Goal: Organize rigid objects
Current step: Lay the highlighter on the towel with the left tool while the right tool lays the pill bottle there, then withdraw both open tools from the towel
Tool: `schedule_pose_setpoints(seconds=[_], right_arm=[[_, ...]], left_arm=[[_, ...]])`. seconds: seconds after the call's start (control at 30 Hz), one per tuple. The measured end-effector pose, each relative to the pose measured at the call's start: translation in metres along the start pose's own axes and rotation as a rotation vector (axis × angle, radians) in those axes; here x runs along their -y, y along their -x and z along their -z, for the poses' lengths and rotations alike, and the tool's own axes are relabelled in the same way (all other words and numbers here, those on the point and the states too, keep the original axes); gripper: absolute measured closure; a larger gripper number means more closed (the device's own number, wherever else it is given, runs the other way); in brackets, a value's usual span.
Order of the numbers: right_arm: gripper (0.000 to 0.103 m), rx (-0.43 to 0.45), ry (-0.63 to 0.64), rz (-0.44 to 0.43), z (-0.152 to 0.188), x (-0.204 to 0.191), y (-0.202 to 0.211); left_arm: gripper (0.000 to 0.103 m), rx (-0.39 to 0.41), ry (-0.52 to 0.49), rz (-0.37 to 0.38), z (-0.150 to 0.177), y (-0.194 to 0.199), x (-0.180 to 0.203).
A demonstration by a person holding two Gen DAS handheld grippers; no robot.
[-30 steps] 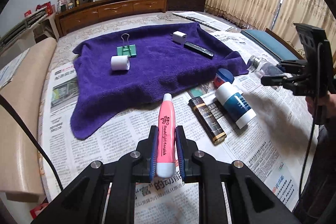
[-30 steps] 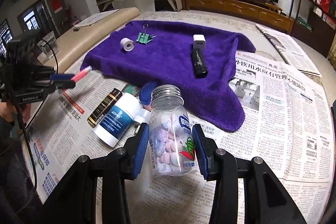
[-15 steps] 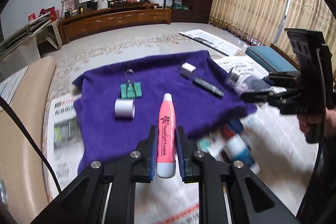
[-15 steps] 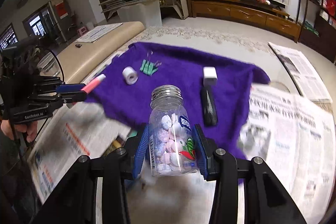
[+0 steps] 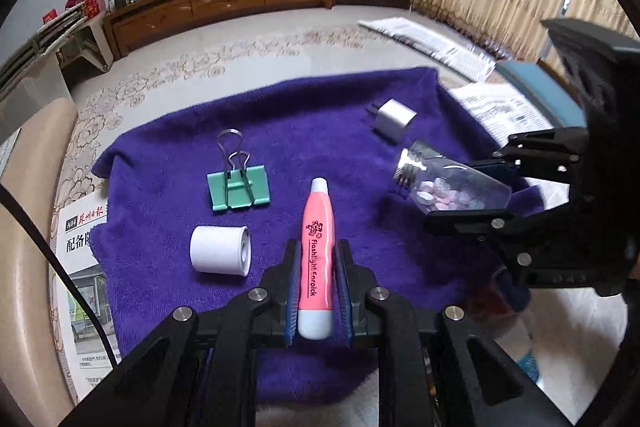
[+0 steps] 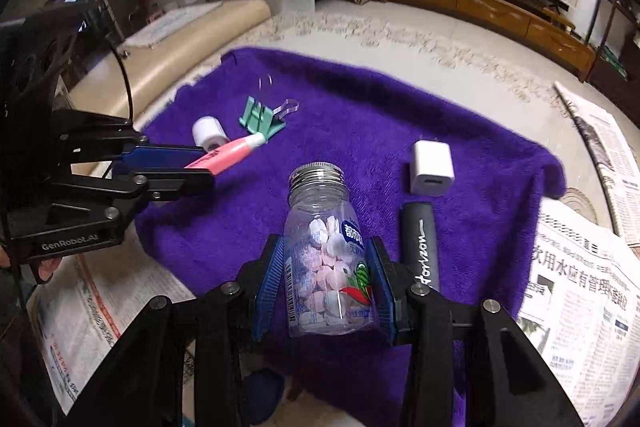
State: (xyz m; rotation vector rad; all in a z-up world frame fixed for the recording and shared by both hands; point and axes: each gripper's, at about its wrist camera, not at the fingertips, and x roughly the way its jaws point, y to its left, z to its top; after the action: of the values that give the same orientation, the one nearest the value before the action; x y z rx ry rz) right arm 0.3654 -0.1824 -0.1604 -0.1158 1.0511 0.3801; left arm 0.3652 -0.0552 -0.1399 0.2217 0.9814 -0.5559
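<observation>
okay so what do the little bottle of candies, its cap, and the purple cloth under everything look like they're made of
Bottle: looks like clear glossy plastic, since the pastel tablets show through its wall; glass can't be ruled out. Cap: probably metal or metallised plastic, silvery and ribbed with a dull shine. Purple cloth: soft terry-type towel fabric, matte with a fuzzy pile and rumpled edges.

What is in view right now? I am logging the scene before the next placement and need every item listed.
towel: 1, purple, spread over newspapers
binder clip: 1, green, on towel
roll: 1, white, on towel near clip
charger plug: 1, white, on towel
black stick: 1, black, on towel beside plug
newspapers: several, around towel
pink pen: 1, pink and white, held above towel
candy bottle: 1, clear, held above towel
left gripper: shut on pen
right gripper: shut on bottle
</observation>
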Motion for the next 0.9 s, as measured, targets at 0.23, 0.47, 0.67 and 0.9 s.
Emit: schedule_pose_setpoints(seconds=[0.23, 0.47, 0.67, 0.9], right_arm=[[0.061, -0.043, 0.039, 0.01, 0.003, -0.003, -0.014], [0.06, -0.058, 0.104, 0.021, 0.009, -0.007, -0.016], [0.058, -0.062, 0.109, -0.014, 0.01, -0.005, -0.008], [0.022, 0.033, 0.052, -0.002, 0.022, -0.008, 0.046]], left_arm=[[0.086, -0.058, -0.034, -0.017, 0.005, -0.014, -0.001], [0.082, -0.08, -0.08, -0.03, 0.009, -0.015, 0.005], [0.041, -0.101, -0.047, -0.017, 0.011, -0.007, -0.002], [0.007, -0.038, -0.003, -0.013, 0.031, 0.036, 0.003]])
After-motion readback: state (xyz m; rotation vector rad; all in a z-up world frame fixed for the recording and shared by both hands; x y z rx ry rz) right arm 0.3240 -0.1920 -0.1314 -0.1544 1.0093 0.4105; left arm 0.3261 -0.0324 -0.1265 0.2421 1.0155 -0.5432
